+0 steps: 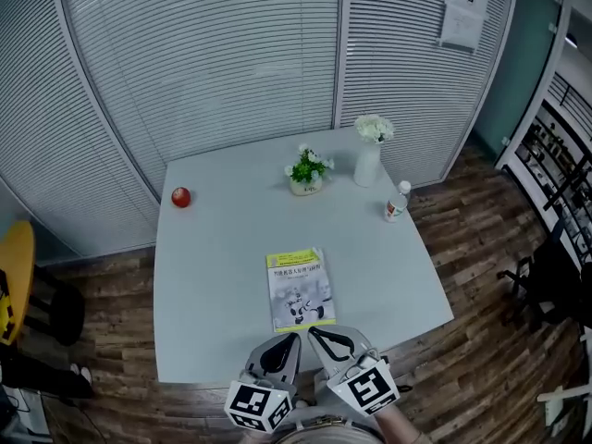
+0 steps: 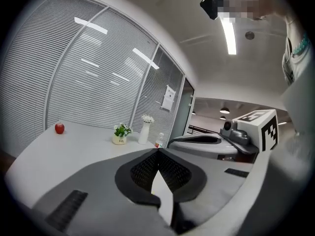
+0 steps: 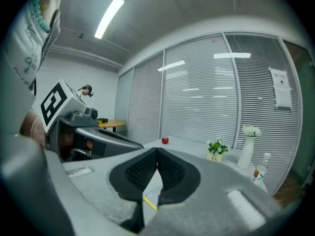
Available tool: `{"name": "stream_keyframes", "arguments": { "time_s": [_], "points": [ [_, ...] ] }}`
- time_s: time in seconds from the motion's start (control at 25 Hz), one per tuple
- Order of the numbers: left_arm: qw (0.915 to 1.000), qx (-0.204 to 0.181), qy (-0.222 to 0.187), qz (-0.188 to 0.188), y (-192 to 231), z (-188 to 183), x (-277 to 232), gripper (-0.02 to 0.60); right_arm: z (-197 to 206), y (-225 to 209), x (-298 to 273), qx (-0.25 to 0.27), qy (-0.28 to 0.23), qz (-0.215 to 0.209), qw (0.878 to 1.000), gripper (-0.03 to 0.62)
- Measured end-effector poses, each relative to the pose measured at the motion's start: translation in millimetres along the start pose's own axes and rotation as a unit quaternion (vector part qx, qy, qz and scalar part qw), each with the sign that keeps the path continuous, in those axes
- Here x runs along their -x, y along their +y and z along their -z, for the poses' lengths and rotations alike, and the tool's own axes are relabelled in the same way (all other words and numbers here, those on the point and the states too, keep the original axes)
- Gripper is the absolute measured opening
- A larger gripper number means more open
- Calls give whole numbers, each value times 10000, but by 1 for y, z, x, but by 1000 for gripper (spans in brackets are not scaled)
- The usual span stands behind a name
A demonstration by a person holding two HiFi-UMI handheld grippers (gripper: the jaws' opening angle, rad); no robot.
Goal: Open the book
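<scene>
Two hand-held grippers at the near edge of a pale table (image 1: 213,276), head view and both gripper views.

The left gripper (image 1: 292,338) and right gripper (image 1: 314,333) lie side by side, their tips angled toward each other and nearly meeting. Each carries its marker cube at the rear, nearest the person.

In the left gripper view the jaws are fully closed, the ribbed pads (image 2: 145,170) meeting at the tip, with nothing clamped. In the right gripper view the jaws are likewise closed and empty; a yellow-edged sliver of the book shows through the gap below the pads.

The book (image 1: 300,289) lies closed and flat, cover up, directly ahead of both sets of tips. Its near edge is just at the tips; contact cannot be told.

- Red apple (image 1: 181,196): far ahead, well left of the left gripper.
- Potted plant (image 1: 307,170): far ahead, beyond the book.
- White vase (image 1: 367,163) of white flowers: just right of the plant.
- Small bottle (image 1: 397,202): ahead and right of the right gripper, near the table's right edge.

Closed blinds (image 1: 213,54) stand beyond the table's far side.
</scene>
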State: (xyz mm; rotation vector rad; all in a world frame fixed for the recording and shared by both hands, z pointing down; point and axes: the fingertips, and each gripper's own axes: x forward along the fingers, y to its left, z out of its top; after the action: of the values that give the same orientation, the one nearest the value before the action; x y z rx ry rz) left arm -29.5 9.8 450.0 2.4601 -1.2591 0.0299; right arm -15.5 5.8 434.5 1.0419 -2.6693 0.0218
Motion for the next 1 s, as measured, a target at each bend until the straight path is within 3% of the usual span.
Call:
{"name": "stream_keyframes", "arguments": {
  "time_s": [1.0],
  "points": [
    [9995,123,-130,-271,-7,-15,-110,-2,23,-110,-16,122,-43,-479,9988,3]
  ]
}}
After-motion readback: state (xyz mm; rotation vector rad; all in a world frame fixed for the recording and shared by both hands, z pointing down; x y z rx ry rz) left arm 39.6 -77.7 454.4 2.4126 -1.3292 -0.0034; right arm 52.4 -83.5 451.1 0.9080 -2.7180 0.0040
